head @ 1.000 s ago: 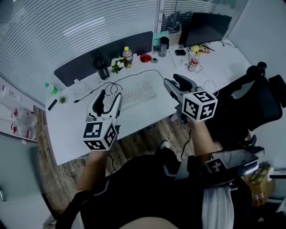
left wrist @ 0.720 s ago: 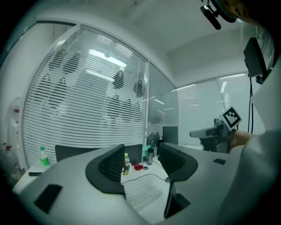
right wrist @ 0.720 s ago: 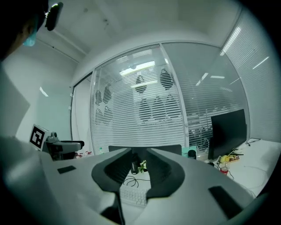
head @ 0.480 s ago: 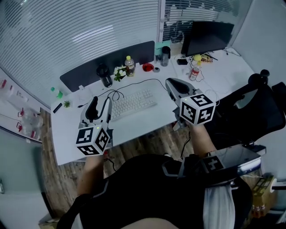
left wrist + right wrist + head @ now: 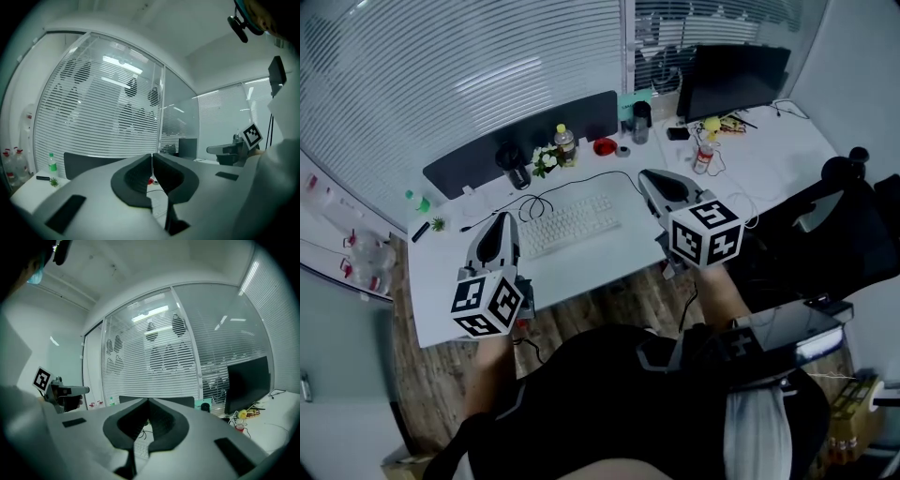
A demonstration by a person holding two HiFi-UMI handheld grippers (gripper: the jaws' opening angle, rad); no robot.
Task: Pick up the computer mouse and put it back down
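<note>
No computer mouse shows in any view; the desk under my right gripper is hidden. In the head view my left gripper (image 5: 500, 225) hovers over the white desk (image 5: 609, 255), left of the white keyboard (image 5: 567, 223). My right gripper (image 5: 649, 178) hovers off the keyboard's right end. Both sets of jaws have just been closing and now meet, with nothing between them. The left gripper view shows its dark pads (image 5: 136, 176) touching at the tips, and the right gripper view shows the same for its pads (image 5: 161, 420).
Along the desk's back stand a dark divider panel (image 5: 525, 136), a black flask (image 5: 510, 164), a yellow-capped bottle (image 5: 565, 143), a red can (image 5: 704, 155) and a black monitor (image 5: 733, 77). A black office chair (image 5: 825, 216) stands at the right. Wooden floor lies below the desk's near edge.
Both grippers' jaws stood open a second ago and are now shut. Both hands have risen a little, and the left one has shifted to the left.
</note>
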